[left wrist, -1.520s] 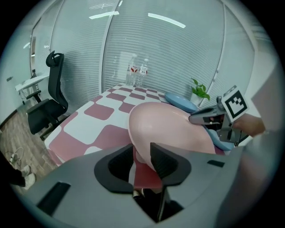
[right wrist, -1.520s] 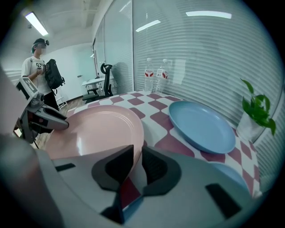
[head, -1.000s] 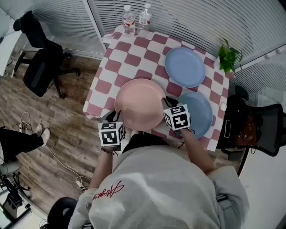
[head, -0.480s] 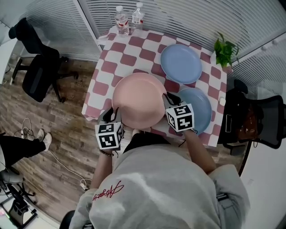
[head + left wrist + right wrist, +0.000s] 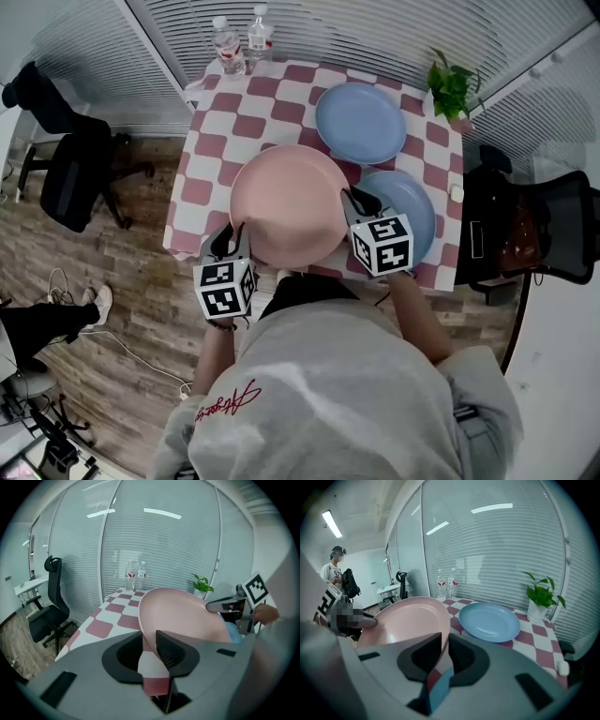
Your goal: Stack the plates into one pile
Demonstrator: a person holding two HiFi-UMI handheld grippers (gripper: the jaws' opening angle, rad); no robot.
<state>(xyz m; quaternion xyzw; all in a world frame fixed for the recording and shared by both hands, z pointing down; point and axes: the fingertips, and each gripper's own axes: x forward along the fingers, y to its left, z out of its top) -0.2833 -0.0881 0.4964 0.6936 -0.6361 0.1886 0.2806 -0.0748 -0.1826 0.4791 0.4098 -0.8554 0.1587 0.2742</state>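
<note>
A pink plate (image 5: pixel 286 202) hangs above the checkered table (image 5: pixel 225 122), gripped at its near rim from both sides. My left gripper (image 5: pixel 234 234) is shut on its left rim (image 5: pixel 187 616); its jaws have just been closing with that rim between them. The right gripper (image 5: pixel 354 202) is shut on the plate's right rim (image 5: pixel 408 618). One blue plate (image 5: pixel 361 122) lies at the table's far side, also in the right gripper view (image 5: pixel 490 620). A second blue plate (image 5: pixel 412 211) lies near right, partly hidden by the pink plate and the right gripper.
Two water bottles (image 5: pixel 225 42) stand at the far left corner and a potted plant (image 5: pixel 450 89) at the far right corner. A black office chair (image 5: pixel 66 169) stands left of the table and another chair (image 5: pixel 534 234) on the right. A person (image 5: pixel 335 573) stands in the background.
Both grippers have risen with the pink plate, which now hangs higher above the table. The two blue plates have stayed where they were.
</note>
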